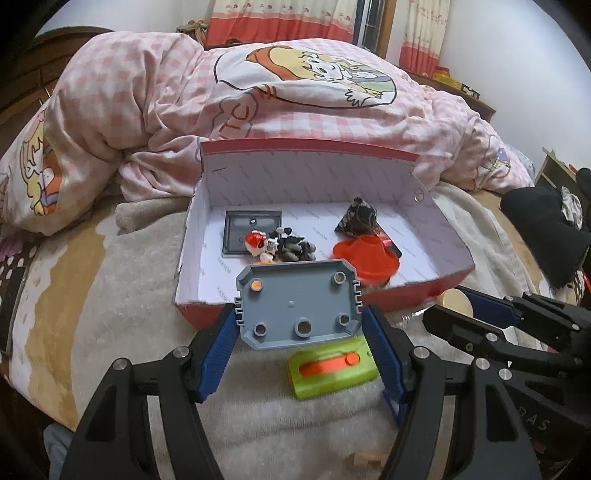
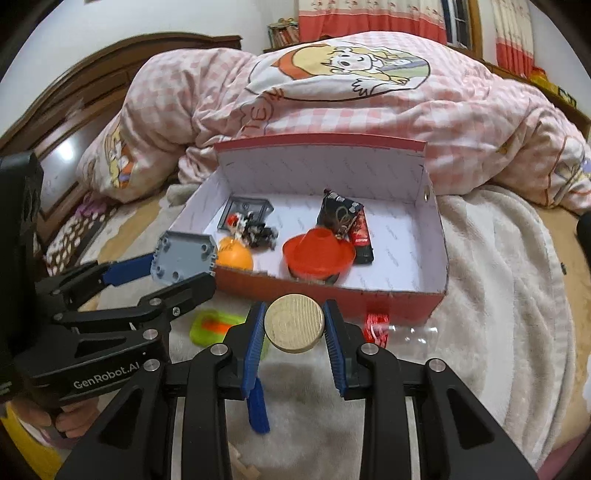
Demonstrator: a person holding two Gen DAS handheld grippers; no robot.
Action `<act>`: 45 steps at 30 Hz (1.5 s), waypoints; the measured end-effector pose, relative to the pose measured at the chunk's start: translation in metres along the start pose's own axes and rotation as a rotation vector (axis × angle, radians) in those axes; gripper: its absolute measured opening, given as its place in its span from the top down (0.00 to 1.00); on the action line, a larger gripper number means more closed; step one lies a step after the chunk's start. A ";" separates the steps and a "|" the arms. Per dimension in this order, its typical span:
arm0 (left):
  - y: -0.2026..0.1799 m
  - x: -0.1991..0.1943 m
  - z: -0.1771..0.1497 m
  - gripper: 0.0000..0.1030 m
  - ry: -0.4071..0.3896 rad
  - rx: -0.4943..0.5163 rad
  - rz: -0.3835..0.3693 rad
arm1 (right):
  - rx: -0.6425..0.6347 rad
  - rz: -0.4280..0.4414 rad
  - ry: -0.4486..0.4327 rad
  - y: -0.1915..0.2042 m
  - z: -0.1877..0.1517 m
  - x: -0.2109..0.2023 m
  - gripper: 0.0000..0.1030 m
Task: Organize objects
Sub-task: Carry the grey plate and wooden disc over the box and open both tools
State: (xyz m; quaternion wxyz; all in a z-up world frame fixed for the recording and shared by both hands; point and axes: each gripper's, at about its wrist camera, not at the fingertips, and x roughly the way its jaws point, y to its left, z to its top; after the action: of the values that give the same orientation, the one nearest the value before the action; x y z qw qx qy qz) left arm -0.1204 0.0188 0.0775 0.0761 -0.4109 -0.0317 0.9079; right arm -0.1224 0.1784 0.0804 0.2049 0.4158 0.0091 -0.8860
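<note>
Left tool (image 1: 299, 321) clamped across the short ends of a grey plastic tray (image 1: 298, 303), held tilted over the near wall of the red cardboard box (image 1: 406, 291). Right tool (image 2: 294, 325) closed on a pale round wooden disc (image 2: 294, 322), poised just short of the same wall.

Risks, as judged: tray gripped only at its notched edges, so liable to swivel or slip if tilted further; tray and disc entering together, so likely to collide with each other or with the orange cone (image 2: 318, 251) near the front of the box; thin near wall apt to fold if struck; box seated on soft blanket, so prone to shift.

Already in the box: dark square tray (image 1: 251, 229), small figures (image 1: 277, 245), snack packets (image 2: 345, 221), orange ball (image 2: 234, 254). Left outside on the beige fleece blanket (image 1: 129, 295): green and orange toy (image 1: 332, 369), clear bottle with red label (image 2: 391, 328), possibly empty.

Setting: bed with pink checked cartoon quilt (image 1: 258, 92), dark wooden headboard (image 2: 110, 74), red and white curtains (image 1: 280, 18).
</note>
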 end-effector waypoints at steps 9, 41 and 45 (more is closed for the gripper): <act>0.005 0.031 0.023 0.33 0.021 -0.023 0.021 | -0.023 -0.053 -0.015 -0.002 0.025 0.021 0.68; 0.007 0.072 0.031 0.32 0.097 -0.046 0.052 | 0.050 -0.089 0.011 -0.026 0.035 0.056 0.58; 0.011 0.062 0.029 0.32 0.087 -0.065 0.040 | 0.059 -0.070 0.006 -0.027 0.033 0.049 0.58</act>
State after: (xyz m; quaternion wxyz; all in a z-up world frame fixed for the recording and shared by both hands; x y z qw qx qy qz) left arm -0.1835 0.0187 0.0494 0.0459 -0.4528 -0.0497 0.8891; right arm -0.1848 0.1796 0.0613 0.1613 0.4238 -0.0016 -0.8913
